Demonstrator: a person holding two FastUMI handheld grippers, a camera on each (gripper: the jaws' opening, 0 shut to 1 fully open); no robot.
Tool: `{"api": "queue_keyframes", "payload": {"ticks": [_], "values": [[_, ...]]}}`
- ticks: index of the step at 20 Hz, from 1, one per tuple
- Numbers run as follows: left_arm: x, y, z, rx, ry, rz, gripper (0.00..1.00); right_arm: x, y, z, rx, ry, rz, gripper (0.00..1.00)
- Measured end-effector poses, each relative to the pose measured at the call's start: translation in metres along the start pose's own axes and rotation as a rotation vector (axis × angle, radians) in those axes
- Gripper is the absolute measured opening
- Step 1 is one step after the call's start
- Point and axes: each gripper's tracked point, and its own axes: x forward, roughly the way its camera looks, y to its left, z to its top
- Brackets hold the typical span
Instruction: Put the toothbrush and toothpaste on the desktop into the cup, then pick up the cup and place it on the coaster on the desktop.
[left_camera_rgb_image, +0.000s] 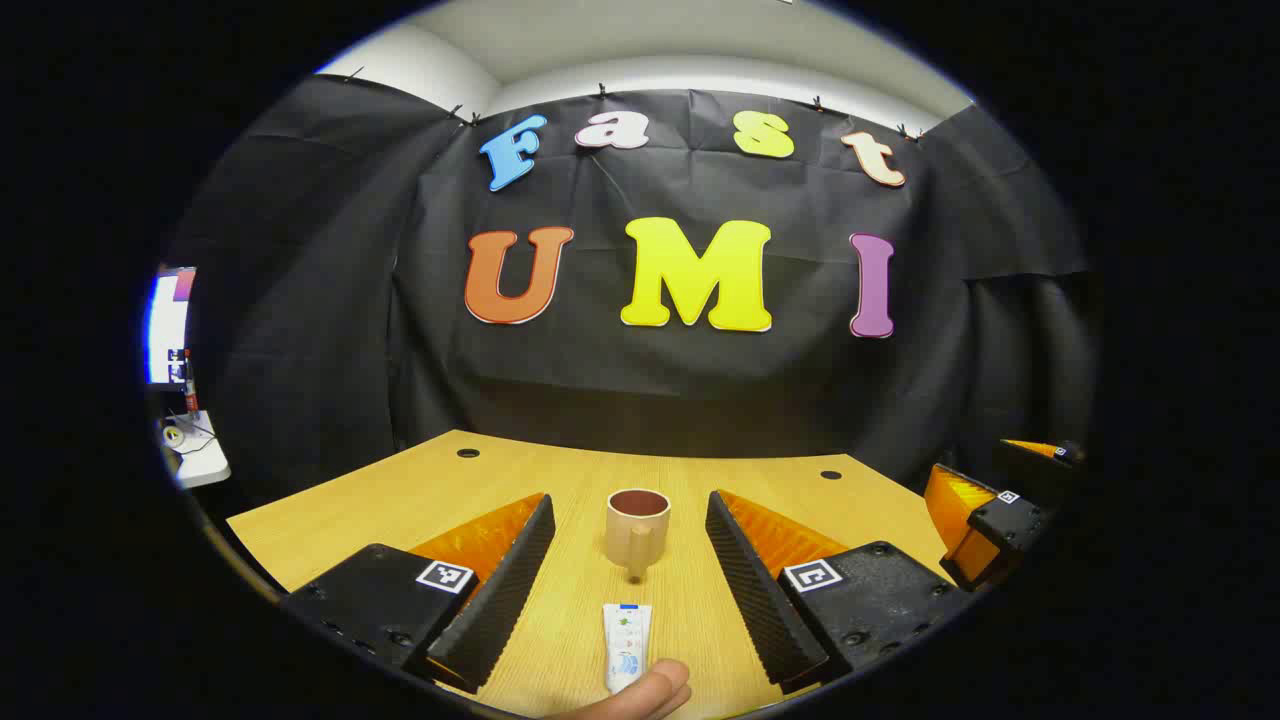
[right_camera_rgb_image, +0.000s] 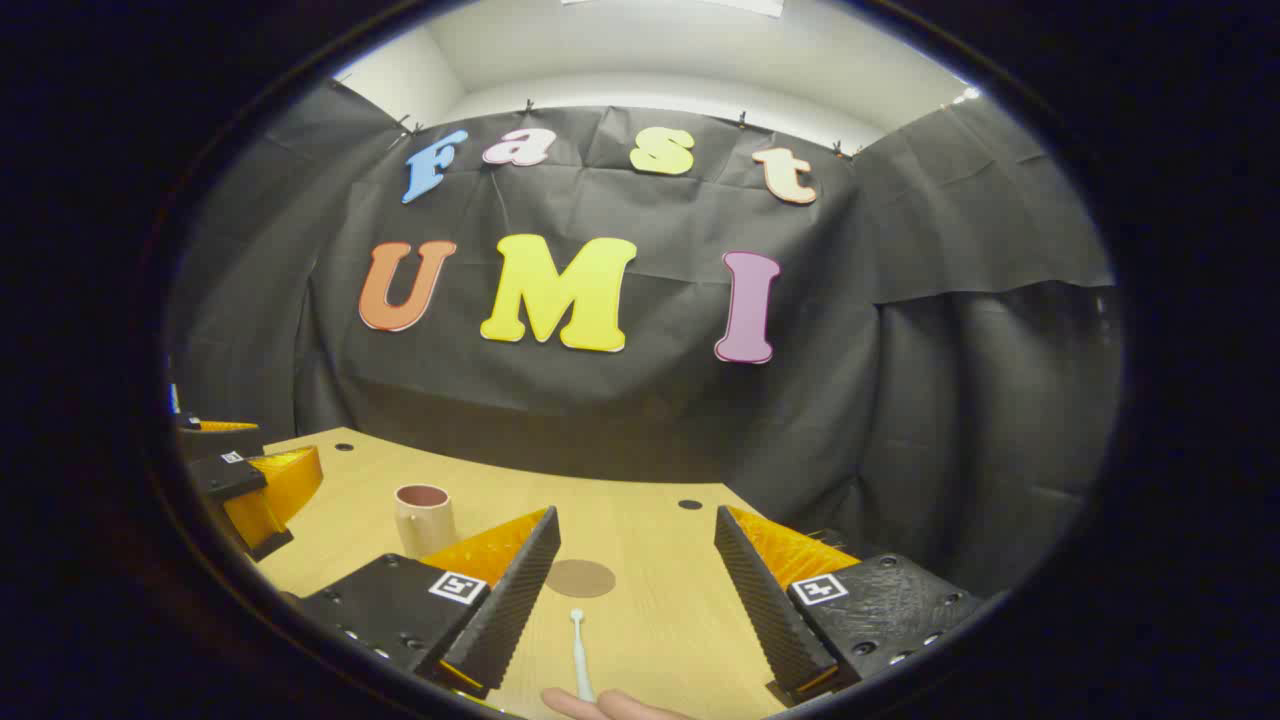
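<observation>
Left gripper view: my left claw (left_camera_rgb_image: 630, 590) gapes around the toothpaste (left_camera_rgb_image: 627, 645), mug (left_camera_rgb_image: 637, 530) beyond. Right claw (right_camera_rgb_image: 635, 600) gapes over the toothbrush (right_camera_rgb_image: 580, 655), coaster (right_camera_rgb_image: 581, 577) ahead. I'd centre before pinching.

My wooden desk (left_camera_rgb_image: 420, 490) has round cable holes (left_camera_rgb_image: 468, 453); black cloth (left_camera_rgb_image: 300, 330) drapes behind it, under a white ceiling (left_camera_rgb_image: 640, 40).

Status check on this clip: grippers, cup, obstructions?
Both grippers open, empty. Cup upright on desk, toothpaste lying before it. Toothbrush near coaster. Nothing blocking.
</observation>
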Motion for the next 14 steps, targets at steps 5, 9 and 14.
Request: {"api": "queue_keyframes", "payload": {"ticks": [5,9,14], "values": [[0.0,-0.006,-0.005,0.0,0.02,-0.019,0.96,0.002,0.001,-0.004,-0.004,0.016,0.007,0.95],[0.001,-0.007,-0.008,-0.001,0.026,-0.016,0.96,0.004,0.002,-0.009,-0.002,0.025,0.012,0.95],[0.001,-0.004,-0.008,0.016,0.023,-0.001,0.97,0.004,0.001,-0.012,0.002,0.031,0.01,0.95]]}}
